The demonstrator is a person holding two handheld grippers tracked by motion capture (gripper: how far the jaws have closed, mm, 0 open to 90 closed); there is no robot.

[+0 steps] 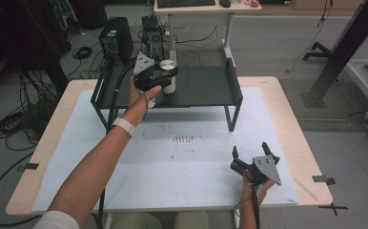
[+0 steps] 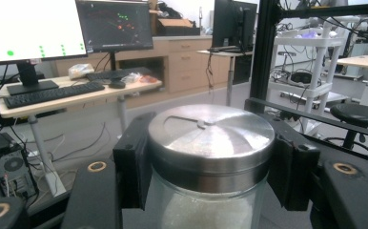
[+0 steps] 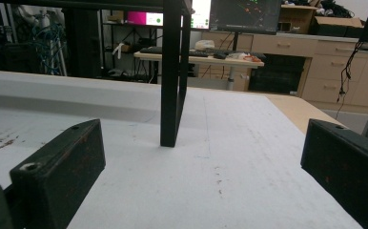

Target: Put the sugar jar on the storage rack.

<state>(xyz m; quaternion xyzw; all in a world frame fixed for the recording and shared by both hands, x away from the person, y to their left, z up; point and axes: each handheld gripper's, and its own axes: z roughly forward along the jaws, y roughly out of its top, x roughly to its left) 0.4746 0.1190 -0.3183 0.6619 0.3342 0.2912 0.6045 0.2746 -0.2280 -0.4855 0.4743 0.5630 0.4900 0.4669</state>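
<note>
In the left gripper view, a glass jar (image 2: 210, 210) with a steel lid (image 2: 210, 136) is seen clamped at the lid by the left gripper (image 2: 210, 162). It is placed by the high view on the black shelf (image 1: 206, 86) over the tabletop (image 1: 287, 105). White grains are faintly seen inside. The right gripper (image 1: 250, 151) is held with fingers (image 3: 58, 167) spread wide and empty.

Silver-lidded clear jar (image 2: 210, 162), black shelf (image 1: 206, 86), white mat (image 1: 182, 181), tan table (image 1: 291, 124).
</note>
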